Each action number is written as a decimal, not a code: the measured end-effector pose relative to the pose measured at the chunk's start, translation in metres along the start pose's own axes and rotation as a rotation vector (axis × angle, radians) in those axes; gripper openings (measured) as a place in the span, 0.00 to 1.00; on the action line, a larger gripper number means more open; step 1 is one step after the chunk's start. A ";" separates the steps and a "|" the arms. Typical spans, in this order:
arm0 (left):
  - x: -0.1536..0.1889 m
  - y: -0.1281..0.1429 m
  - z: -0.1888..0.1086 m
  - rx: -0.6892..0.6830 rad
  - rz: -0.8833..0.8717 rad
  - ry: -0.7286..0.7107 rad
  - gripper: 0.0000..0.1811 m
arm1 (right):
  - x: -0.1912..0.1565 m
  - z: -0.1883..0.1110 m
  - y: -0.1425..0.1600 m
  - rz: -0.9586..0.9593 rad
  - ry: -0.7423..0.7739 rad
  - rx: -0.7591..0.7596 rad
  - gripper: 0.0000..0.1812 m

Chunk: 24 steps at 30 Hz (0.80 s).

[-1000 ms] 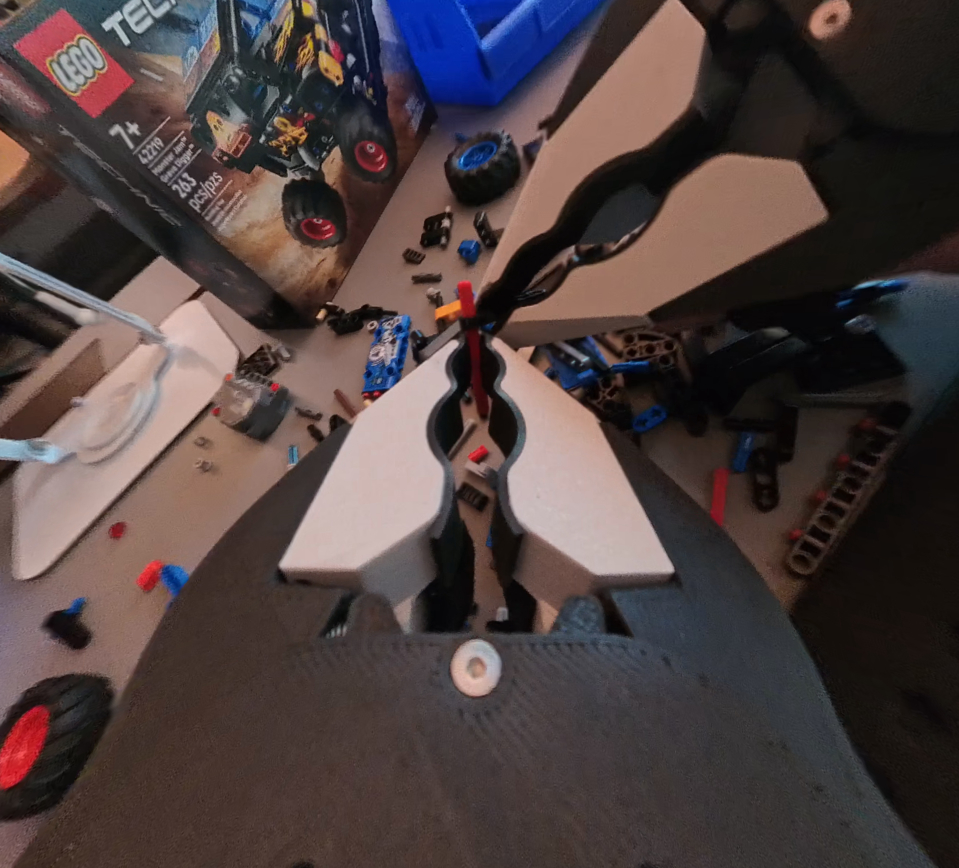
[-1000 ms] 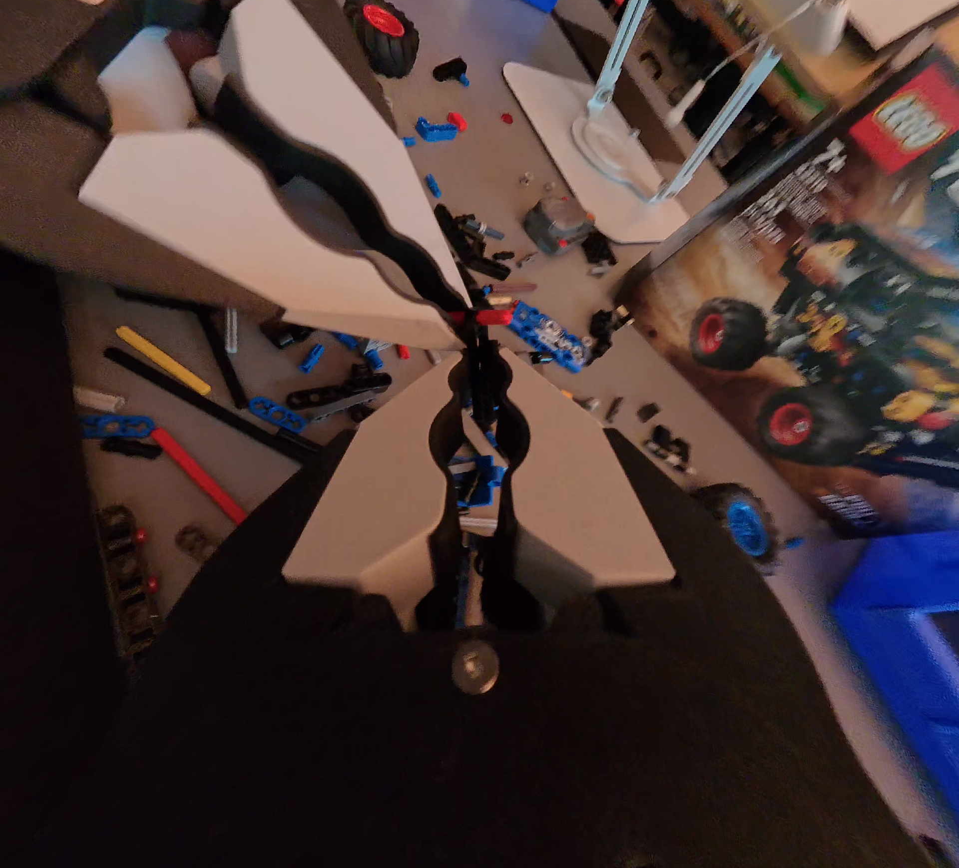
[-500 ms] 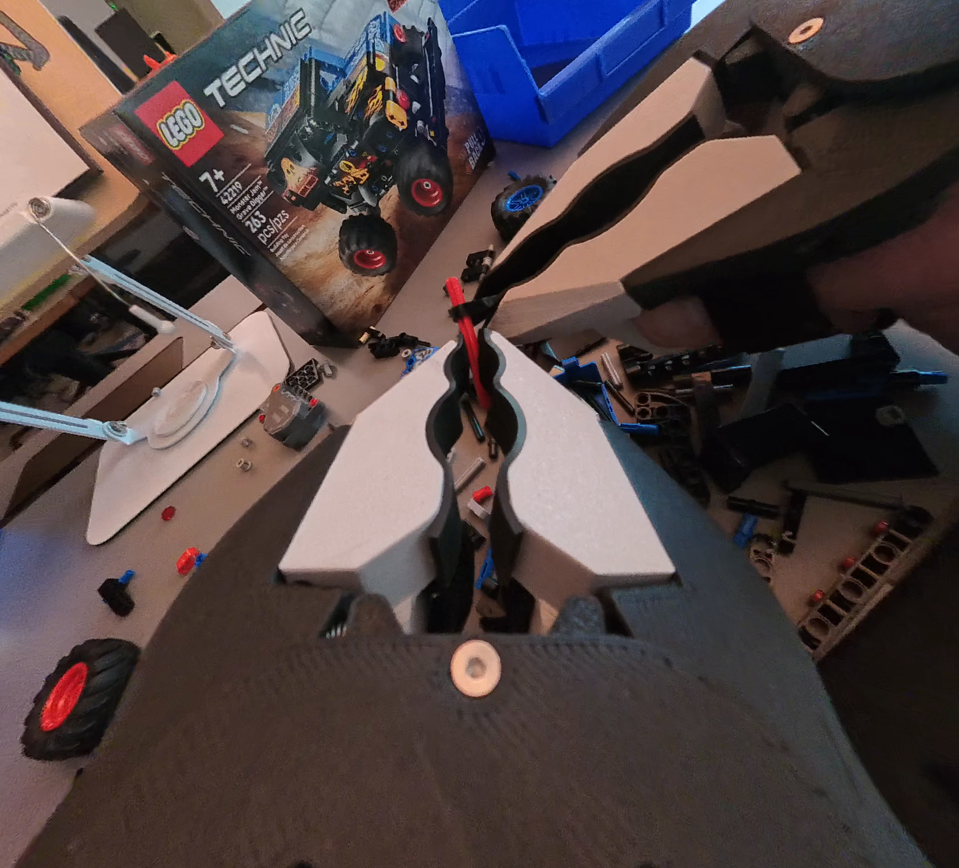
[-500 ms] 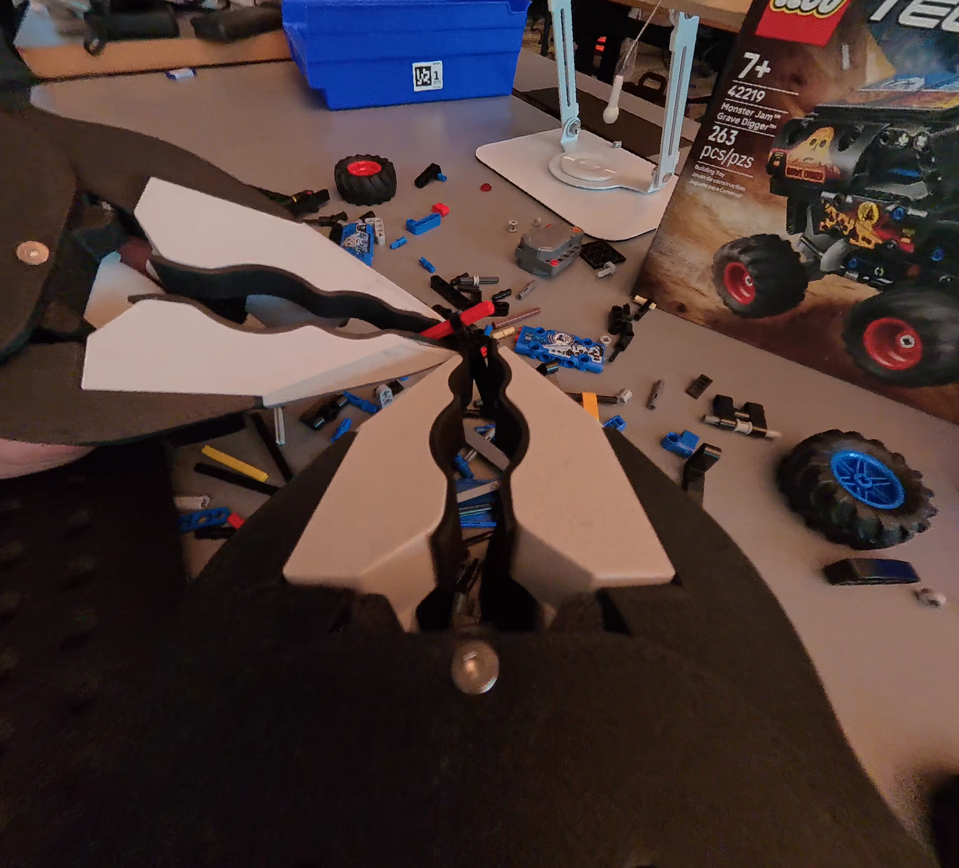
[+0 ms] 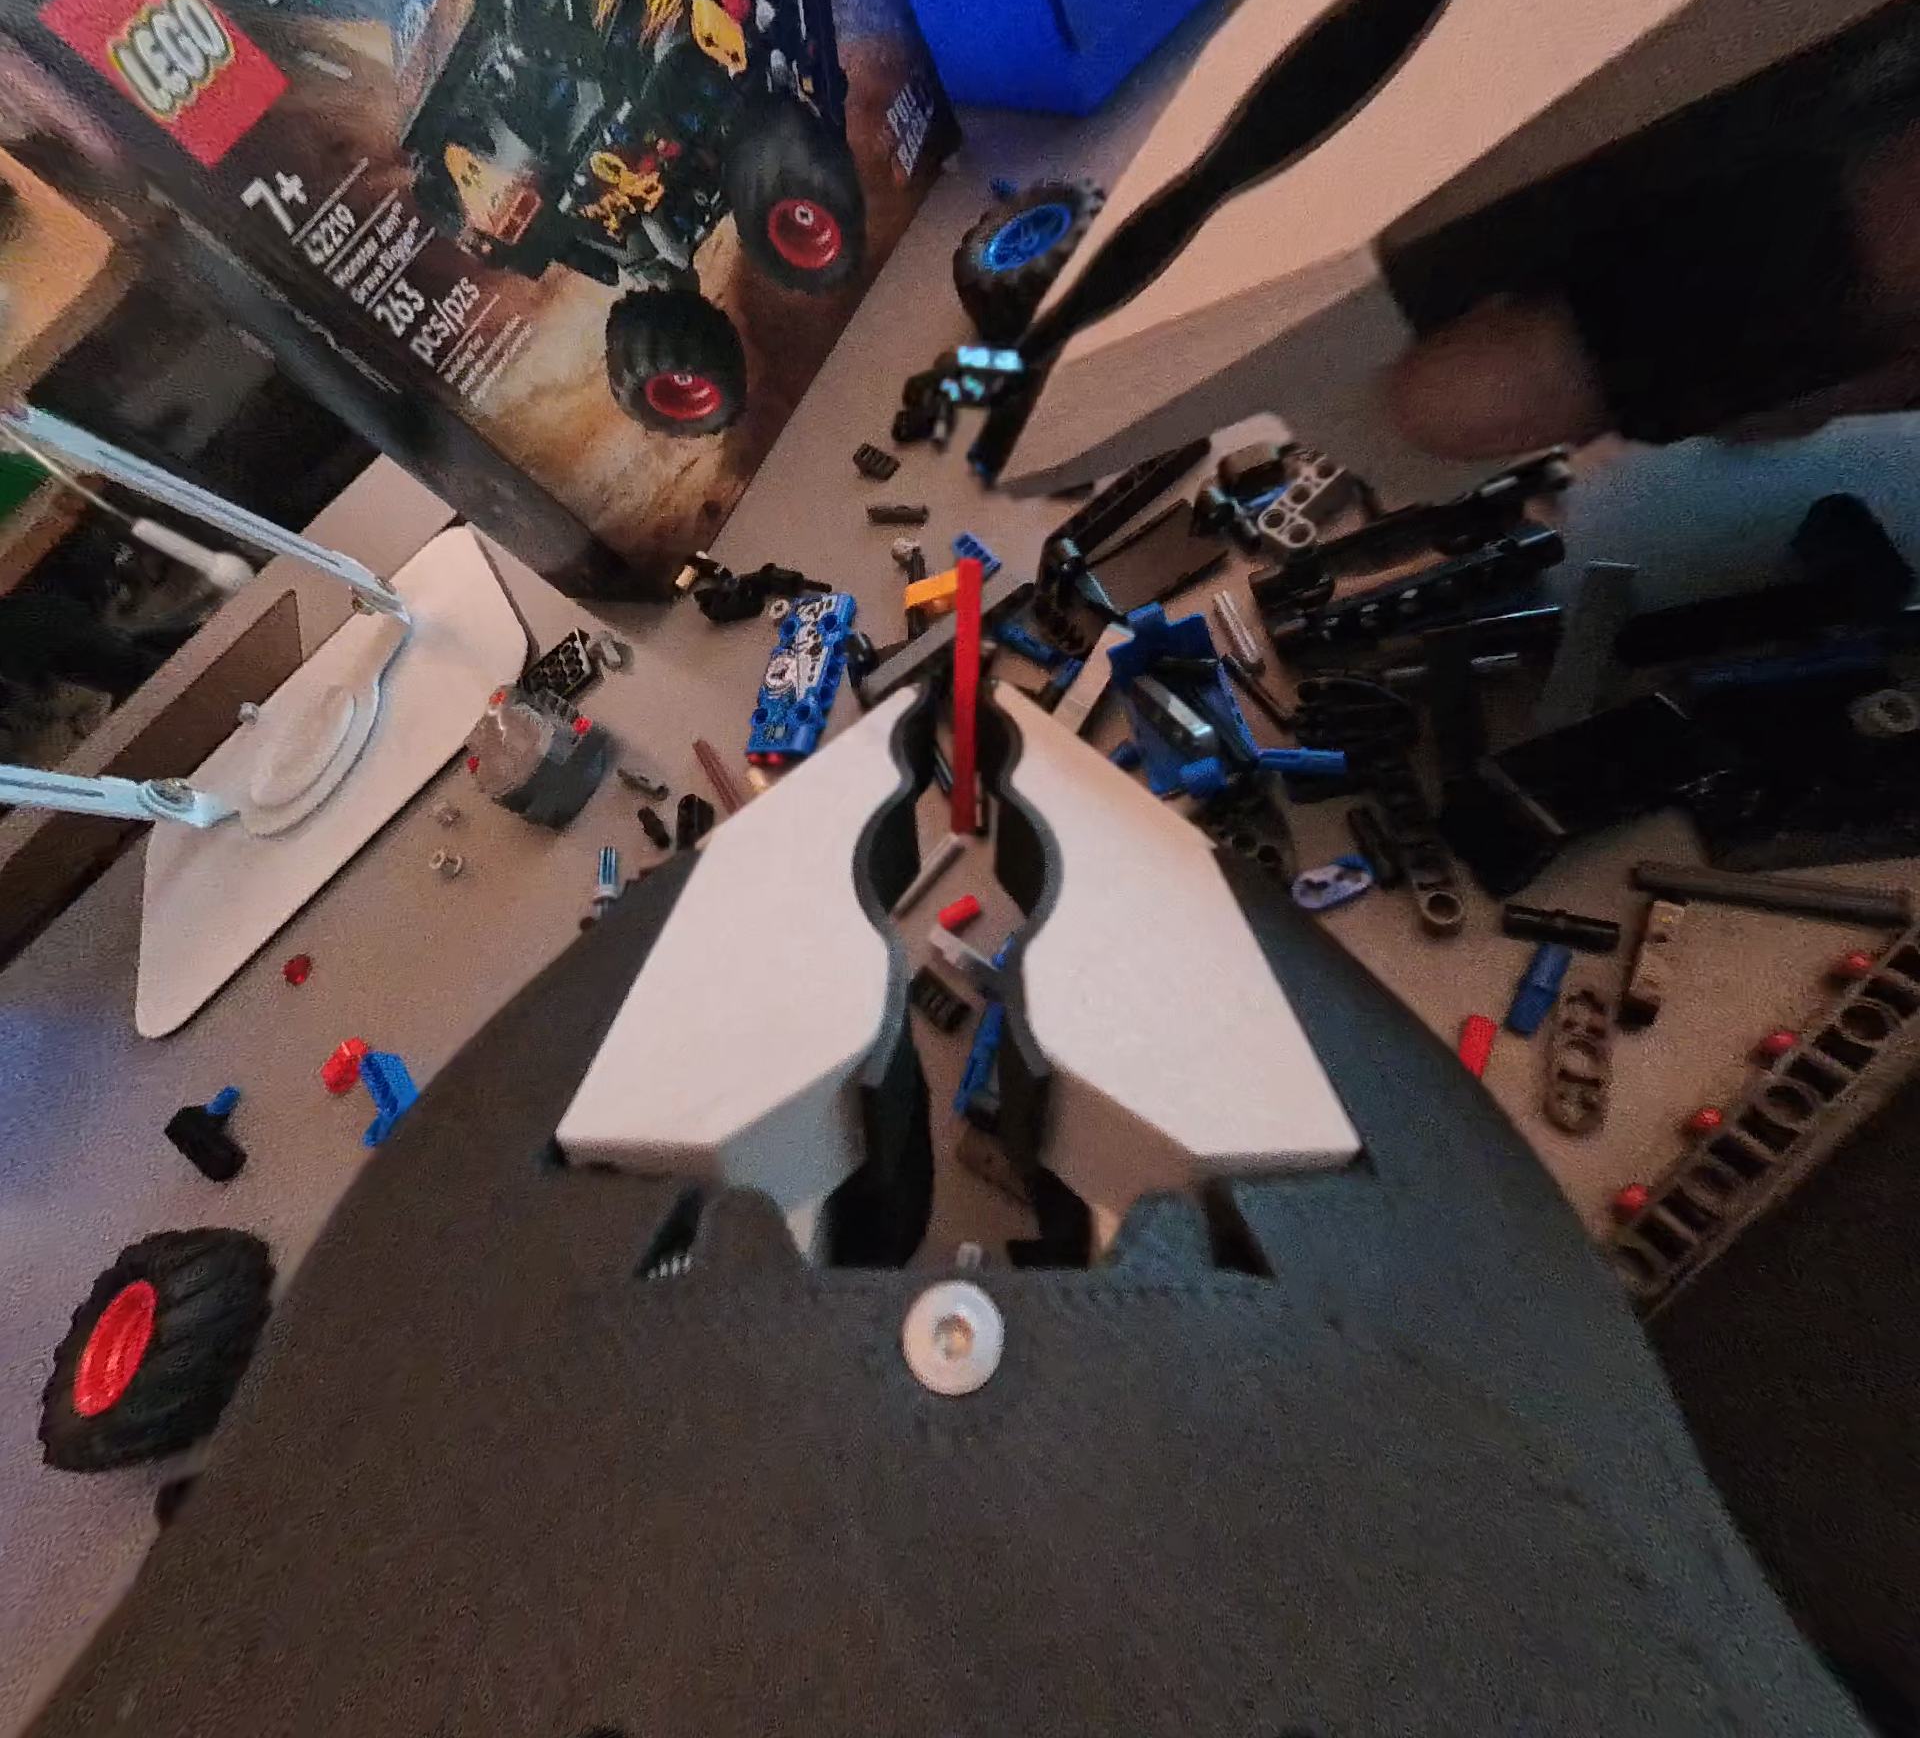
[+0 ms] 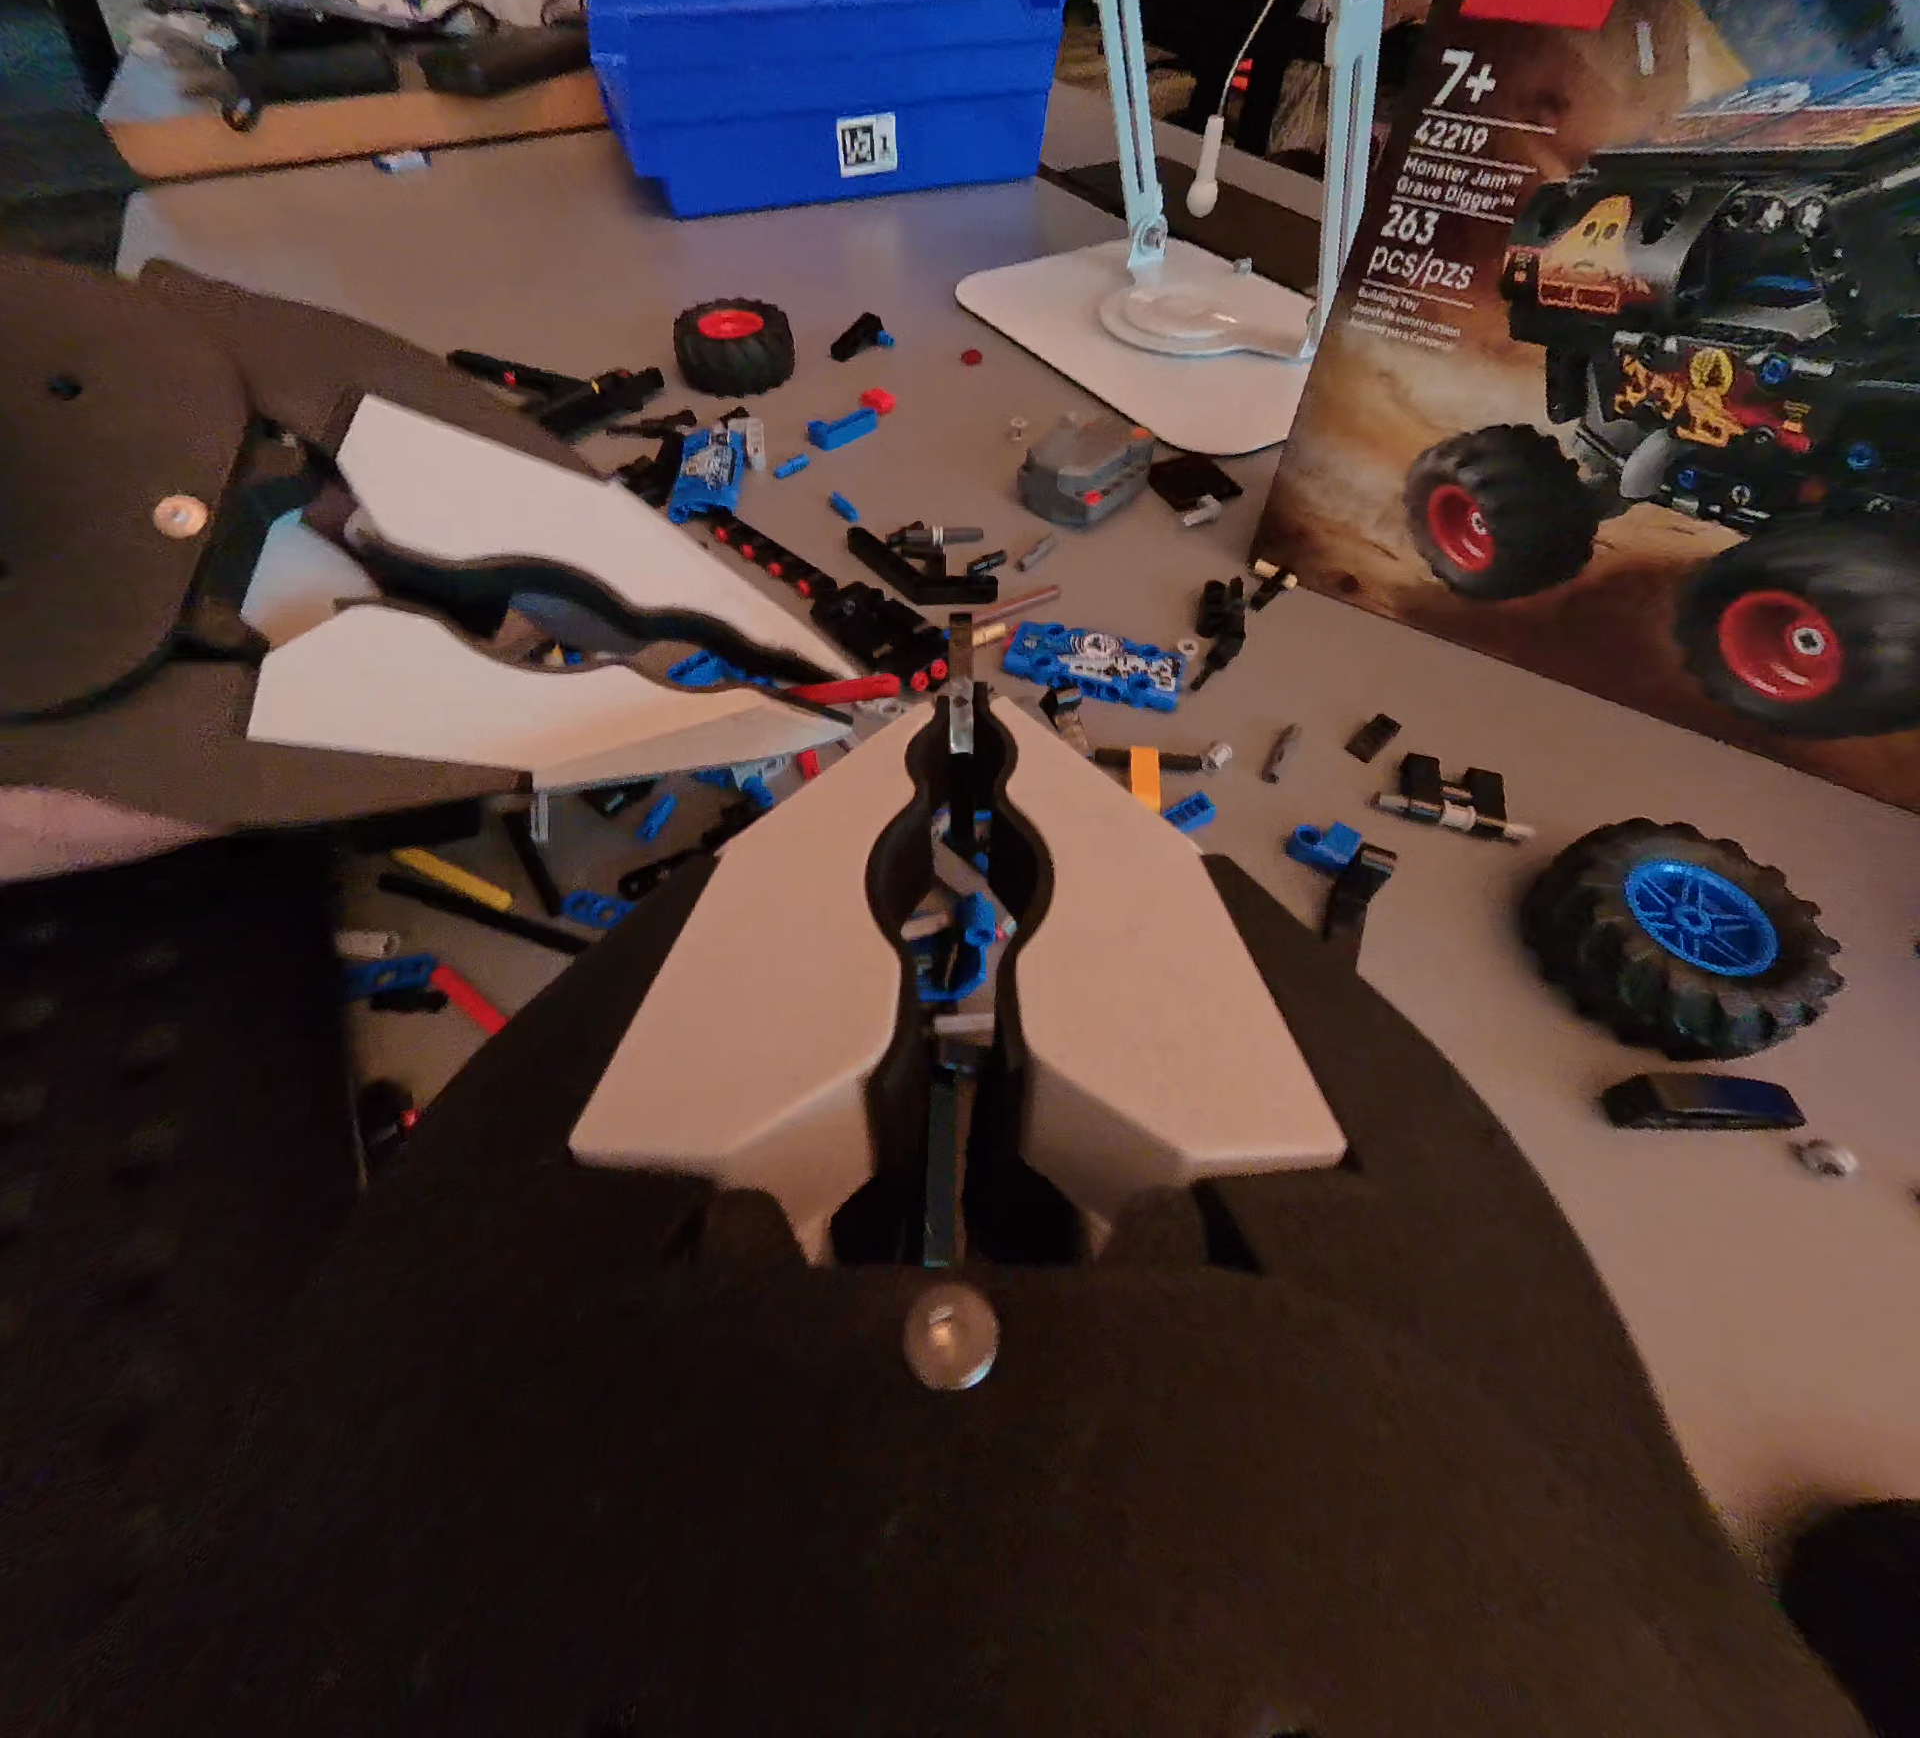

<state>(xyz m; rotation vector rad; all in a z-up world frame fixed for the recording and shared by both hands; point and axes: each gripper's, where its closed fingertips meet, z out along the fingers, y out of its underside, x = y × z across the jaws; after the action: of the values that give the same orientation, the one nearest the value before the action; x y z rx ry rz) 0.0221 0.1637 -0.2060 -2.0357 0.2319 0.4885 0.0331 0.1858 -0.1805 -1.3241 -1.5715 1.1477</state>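
Each gripper, the left gripper (image 5: 961, 712) and the right gripper (image 6: 961, 722), is showing pale wedge-shaped fingers (image 5: 769, 940) lined with wavy black pads. A silver screw (image 5: 953, 1337) is sitting in each textured black body.

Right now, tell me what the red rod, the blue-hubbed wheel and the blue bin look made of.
Thin red rod: rigid plastic, evenly coloured, straight. Blue-hubbed black wheel: likely matte rubber tyre with lugs on a glossy plastic hub. Blue bin: moulded plastic, slight sheen.
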 end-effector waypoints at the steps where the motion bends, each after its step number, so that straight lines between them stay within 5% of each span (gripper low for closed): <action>1: -0.003 0.002 0.000 -0.007 -0.011 -0.004 0.08 | -0.001 -0.001 0.004 -0.007 -0.008 -0.018 0.01; 8: -0.007 -0.009 -0.008 0.092 0.001 -0.003 0.24 | -0.005 0.003 0.015 -0.074 -0.008 -0.094 0.10; 17: -0.038 -0.017 -0.054 0.222 0.039 -0.254 0.40 | -0.020 -0.007 0.001 -0.289 0.099 -0.077 0.23; 24: -0.037 -0.015 -0.080 0.226 0.143 -0.425 0.41 | -0.120 -0.094 -0.018 -0.430 0.034 0.081 0.17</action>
<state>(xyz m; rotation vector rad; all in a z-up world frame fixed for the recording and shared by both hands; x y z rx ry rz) 0.0138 0.1002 -0.1442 -1.6579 0.1652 0.9264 0.1362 0.0810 -0.1353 -0.8885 -1.6630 0.9029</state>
